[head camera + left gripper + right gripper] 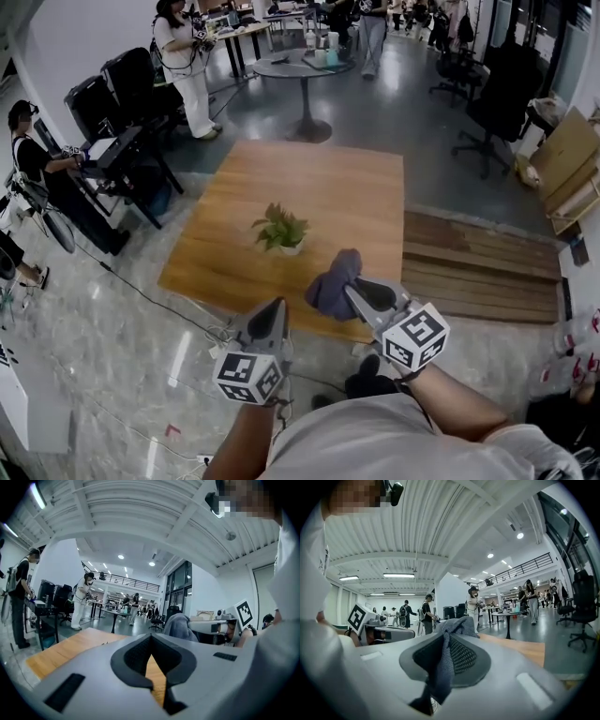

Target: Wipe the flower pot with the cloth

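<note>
A small green plant in a white flower pot (pixel 287 247) stands near the middle of the square wooden table (pixel 337 183). My right gripper (pixel 352 289) hovers over the table's near edge, shut on a blue-grey cloth (pixel 334 284) that bunches up at its tip. In the right gripper view the cloth (pixel 446 656) runs between the jaws of the right gripper (pixel 443 634). My left gripper (pixel 274 307) is beside it, short of the table edge, shut with nothing in it. The left gripper view shows the left gripper (pixel 151 637) with its jaws meeting, and the cloth (pixel 180 625) off to the right.
A wooden slat platform (pixel 487 264) lies right of the table. Behind it are a round table (pixel 302 67), office chairs (pixel 122 89), cardboard boxes (pixel 567 159) and several people. A cable (pixel 155 300) crosses the marble floor on the left.
</note>
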`<state>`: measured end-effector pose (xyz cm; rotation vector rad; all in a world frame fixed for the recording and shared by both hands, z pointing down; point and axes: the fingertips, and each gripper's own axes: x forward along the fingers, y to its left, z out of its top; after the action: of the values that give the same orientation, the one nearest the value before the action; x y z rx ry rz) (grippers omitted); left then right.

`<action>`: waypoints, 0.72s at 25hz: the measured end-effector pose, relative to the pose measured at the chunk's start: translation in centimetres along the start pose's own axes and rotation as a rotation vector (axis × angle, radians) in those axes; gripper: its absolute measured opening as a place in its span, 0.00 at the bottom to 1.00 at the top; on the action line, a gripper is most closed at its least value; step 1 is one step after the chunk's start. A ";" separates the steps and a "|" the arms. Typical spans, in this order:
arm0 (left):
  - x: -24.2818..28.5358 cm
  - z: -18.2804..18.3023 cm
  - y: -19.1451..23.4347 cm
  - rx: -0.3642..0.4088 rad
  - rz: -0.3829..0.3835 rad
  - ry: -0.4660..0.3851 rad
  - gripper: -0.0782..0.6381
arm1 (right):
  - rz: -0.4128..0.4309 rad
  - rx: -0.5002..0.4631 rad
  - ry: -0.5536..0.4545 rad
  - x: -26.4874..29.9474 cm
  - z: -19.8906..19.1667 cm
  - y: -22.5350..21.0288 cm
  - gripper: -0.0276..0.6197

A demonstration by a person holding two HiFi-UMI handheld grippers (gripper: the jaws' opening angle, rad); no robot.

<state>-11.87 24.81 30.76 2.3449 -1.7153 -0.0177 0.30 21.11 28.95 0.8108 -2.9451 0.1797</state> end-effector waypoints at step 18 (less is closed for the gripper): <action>20.1 -7.4 8.4 -0.098 0.154 0.189 0.12 | 0.134 0.077 0.139 11.6 -6.8 -18.8 0.11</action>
<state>-12.41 4.84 42.20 2.0677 -1.7541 0.1389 0.34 0.11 38.68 0.5837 -2.8765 0.3457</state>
